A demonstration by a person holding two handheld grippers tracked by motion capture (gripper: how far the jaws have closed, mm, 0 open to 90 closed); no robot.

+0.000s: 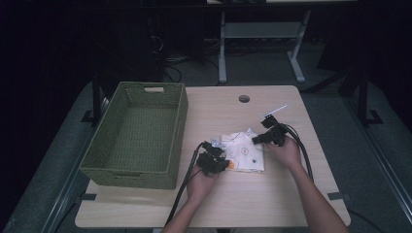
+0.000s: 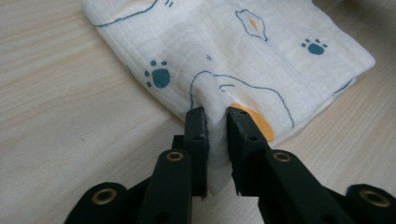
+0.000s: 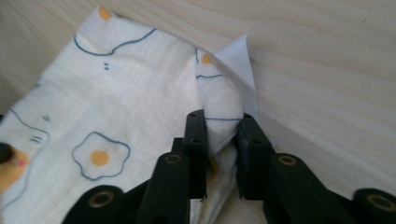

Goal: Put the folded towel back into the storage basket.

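Observation:
A folded white cloth (image 1: 243,151) printed with fried eggs and blue paw prints lies on the light wooden table (image 1: 252,199). My left gripper (image 1: 219,159) holds the cloth's left edge; in the left gripper view its jaws (image 2: 217,116) pinch a raised fold of the cloth (image 2: 243,56). My right gripper (image 1: 258,140) is at the cloth's upper right edge. In the right gripper view its jaws (image 3: 223,122) are shut on a bunched corner of the cloth (image 3: 116,112), beside a white label (image 3: 238,56).
A green woven basket (image 1: 127,172) stands empty on the left part of the table. A round cable hole (image 1: 244,98) sits near the far edge. Cables trail from both grippers toward the near edge. Dark floor and desk legs lie beyond.

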